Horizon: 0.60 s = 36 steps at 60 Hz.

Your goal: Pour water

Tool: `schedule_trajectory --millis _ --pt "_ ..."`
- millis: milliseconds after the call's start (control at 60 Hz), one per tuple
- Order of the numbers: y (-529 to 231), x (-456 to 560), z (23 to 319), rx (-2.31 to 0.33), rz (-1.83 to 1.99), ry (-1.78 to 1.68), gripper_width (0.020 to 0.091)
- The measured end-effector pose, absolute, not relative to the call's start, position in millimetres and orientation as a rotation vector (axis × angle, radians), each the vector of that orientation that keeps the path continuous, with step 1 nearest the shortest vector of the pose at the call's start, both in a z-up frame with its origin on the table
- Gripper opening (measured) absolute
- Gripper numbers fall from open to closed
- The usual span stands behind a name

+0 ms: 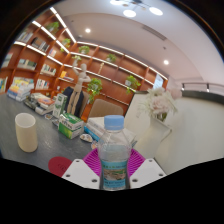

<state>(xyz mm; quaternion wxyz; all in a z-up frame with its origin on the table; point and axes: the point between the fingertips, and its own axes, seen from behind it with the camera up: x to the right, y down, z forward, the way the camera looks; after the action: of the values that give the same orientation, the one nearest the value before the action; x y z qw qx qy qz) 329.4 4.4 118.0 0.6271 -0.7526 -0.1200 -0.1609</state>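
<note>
A clear plastic water bottle point(115, 155) with a blue cap and a light blue label stands upright between my gripper's point(114, 165) two fingers. The pink pads point(93, 162) press against both of its sides, so the gripper is shut on the bottle. A white paper cup point(27, 132) stands on the table to the left, beyond the fingers and apart from the bottle. The bottle's base is hidden behind the gripper body.
A green box point(70, 125) and other small items lie on the table point(40, 160) behind the bottle. A red round thing point(60, 166) sits by the left finger. Lit wooden shelves point(60, 62) line the back wall, and a chair point(106, 108) stands beyond the table.
</note>
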Motion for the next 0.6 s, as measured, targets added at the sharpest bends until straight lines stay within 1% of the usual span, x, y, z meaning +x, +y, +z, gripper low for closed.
schedule_trajectory --millis 117,233,400,600 --pt "7 290 139 -1.643 -0.61 -0.529 0.0291" --pt "14 246 151 -1.55 -0.768 -0.761 0.029" --pt "18 193 151 -1.384 -0.983 -1.061 0.0289" --pt "21 159 149 -1.1 -1.306 -1.379 0.029"
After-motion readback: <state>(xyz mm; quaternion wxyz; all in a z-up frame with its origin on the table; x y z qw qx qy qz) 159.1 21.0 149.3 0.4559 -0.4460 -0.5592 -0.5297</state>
